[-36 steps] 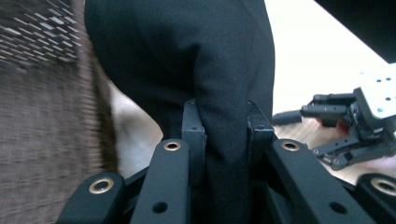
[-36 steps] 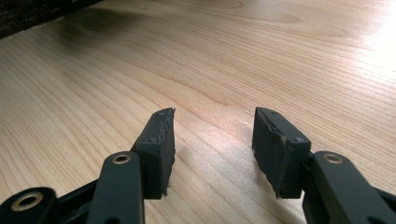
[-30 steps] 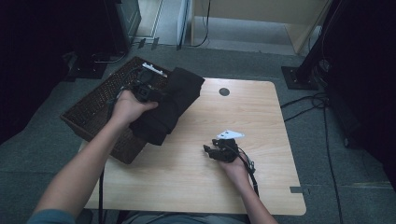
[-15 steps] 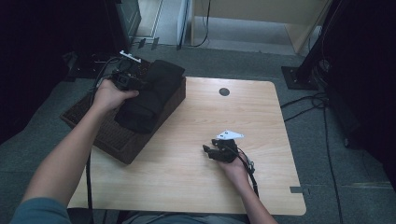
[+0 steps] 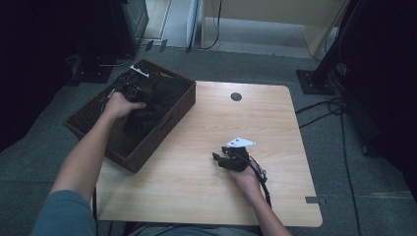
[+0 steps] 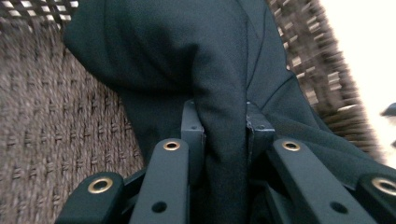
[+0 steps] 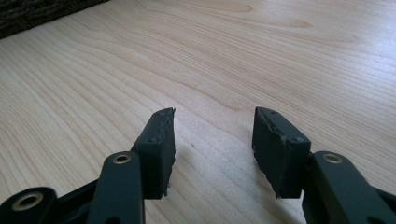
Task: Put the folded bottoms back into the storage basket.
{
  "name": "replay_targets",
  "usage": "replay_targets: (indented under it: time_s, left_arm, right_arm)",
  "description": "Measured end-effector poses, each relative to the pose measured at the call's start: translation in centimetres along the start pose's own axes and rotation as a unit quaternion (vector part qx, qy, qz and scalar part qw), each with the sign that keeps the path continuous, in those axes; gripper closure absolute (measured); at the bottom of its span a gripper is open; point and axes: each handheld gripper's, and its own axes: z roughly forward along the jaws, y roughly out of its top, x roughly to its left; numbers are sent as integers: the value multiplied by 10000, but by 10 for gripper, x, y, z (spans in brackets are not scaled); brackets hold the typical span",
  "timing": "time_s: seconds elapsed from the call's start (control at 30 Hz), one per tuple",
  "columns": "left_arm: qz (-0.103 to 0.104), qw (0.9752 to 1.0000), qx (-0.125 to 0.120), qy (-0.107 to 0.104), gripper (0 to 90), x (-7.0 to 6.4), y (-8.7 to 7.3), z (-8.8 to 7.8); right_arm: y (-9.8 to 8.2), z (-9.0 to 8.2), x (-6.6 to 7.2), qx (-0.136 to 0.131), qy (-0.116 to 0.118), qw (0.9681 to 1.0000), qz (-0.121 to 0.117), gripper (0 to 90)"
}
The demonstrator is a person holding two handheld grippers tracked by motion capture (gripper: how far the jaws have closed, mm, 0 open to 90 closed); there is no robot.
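A dark folded garment (image 5: 152,105) lies partly inside a brown wicker basket (image 5: 88,115) at the table's left edge. My left gripper (image 5: 129,90) is inside the basket, shut on a fold of that garment (image 6: 219,84); in the left gripper view both pads press the cloth between them, with the wicker wall (image 6: 51,121) behind. My right gripper (image 5: 227,158) rests low over the light wooden table (image 5: 196,162), open, with nothing between its fingertips (image 7: 159,140).
A small round black grommet (image 5: 236,97) sits in the tabletop near the far edge. Cables (image 5: 329,105) trail over the grey floor at the right, beside a dark stand (image 5: 314,78). A piece of tape (image 5: 312,199) marks the table's near right corner.
My left hand has carried the dark garment leftwards and down from above the basket's rim into the basket. The right gripper has stayed where it was.
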Motion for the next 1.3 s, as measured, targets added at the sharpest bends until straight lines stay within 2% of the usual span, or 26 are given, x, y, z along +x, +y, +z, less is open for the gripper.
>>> replay_targets:
  time_s: [0.13,0.2,0.3,0.33,0.43,0.5,0.53,0.63,0.7,0.8,0.93,1.07,1.2,1.3]
  left_arm:
    - [-52,10000,-35,-9,747,11,-3,11]
    - [-80,9999,-14,109,743,16,-5,14]
    - [-308,9994,-41,141,739,25,-9,15]
    - [-323,9994,-54,149,739,26,-10,14]
    - [-232,9993,-51,286,737,26,-11,15]
    - [-199,9993,-65,298,728,27,-12,16]
    - [-216,9992,-89,318,711,29,-12,17]
    - [-432,9982,-104,409,583,33,-13,18]
    - [-468,9978,-89,454,550,34,-13,16]
    - [-470,9973,-277,482,540,31,-8,6]
    - [-243,9973,-381,572,546,21,3,-5]
    - [-95,9965,-603,577,551,10,16,-11]
    - [51,9966,-527,629,551,2,29,-2]
    - [29,9960,-514,727,551,1,32,11]
  right_arm:
    - [1,1,1,16,24,10000,17,492]
    - [1,1,2,7,36,10000,-6,491]
    - [1,2,3,18,49,10000,-25,491]
    - [1,2,4,23,50,10000,-36,491]
    - [1,2,4,12,46,10000,-54,492]
    - [1,2,3,20,55,10000,-32,493]
    - [1,2,4,21,51,10000,-35,493]
    - [1,2,4,16,48,10000,-55,493]
    - [1,2,3,16,61,10000,-23,493]
    - [1,2,3,6,64,10000,-35,493]
    - [1,2,3,12,53,10000,-46,493]
    - [1,2,3,6,52,10000,-43,493]
    - [1,2,4,14,45,10000,-66,493]
    - [1,2,3,10,49,10000,-49,493]
